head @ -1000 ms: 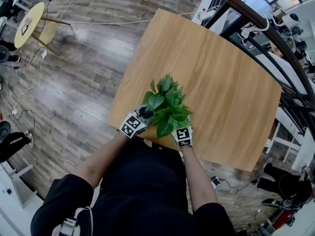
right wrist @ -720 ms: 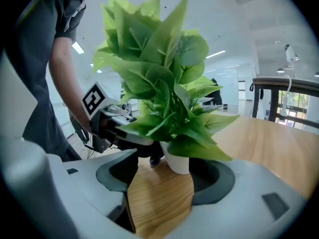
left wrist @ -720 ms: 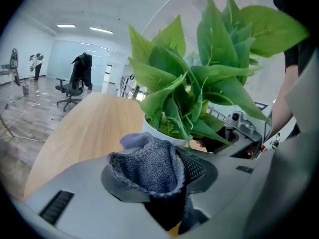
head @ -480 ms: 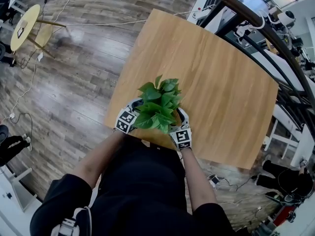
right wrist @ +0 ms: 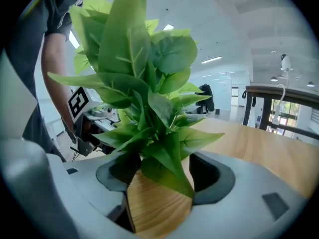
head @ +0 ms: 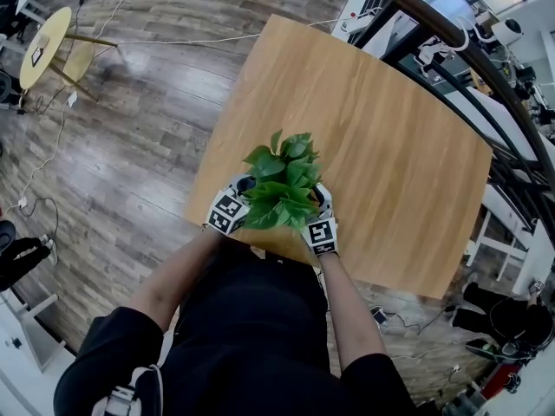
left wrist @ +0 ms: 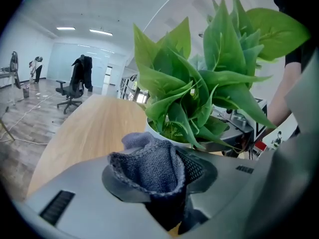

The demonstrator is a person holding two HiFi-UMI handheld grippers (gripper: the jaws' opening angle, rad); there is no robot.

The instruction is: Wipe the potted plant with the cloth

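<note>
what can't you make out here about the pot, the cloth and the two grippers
Pot: head view, buried under leaves; left gripper view, only a strip of white rim; right gripper view, blocked by leaves.
Cloth: head view, hidden under leaves; contact with the pot unclear.
Left gripper and right gripper tips: head view, hidden by leaves.

A leafy green plant in a white round pot (head: 282,185) stands upright near the front edge of the light wooden table (head: 390,128), its broad pointed leaves spread wide. A crumpled grey knitted cloth (left wrist: 149,164) is bunched between the jaws of the left gripper (left wrist: 157,179), just beside the pot's rim.
</note>
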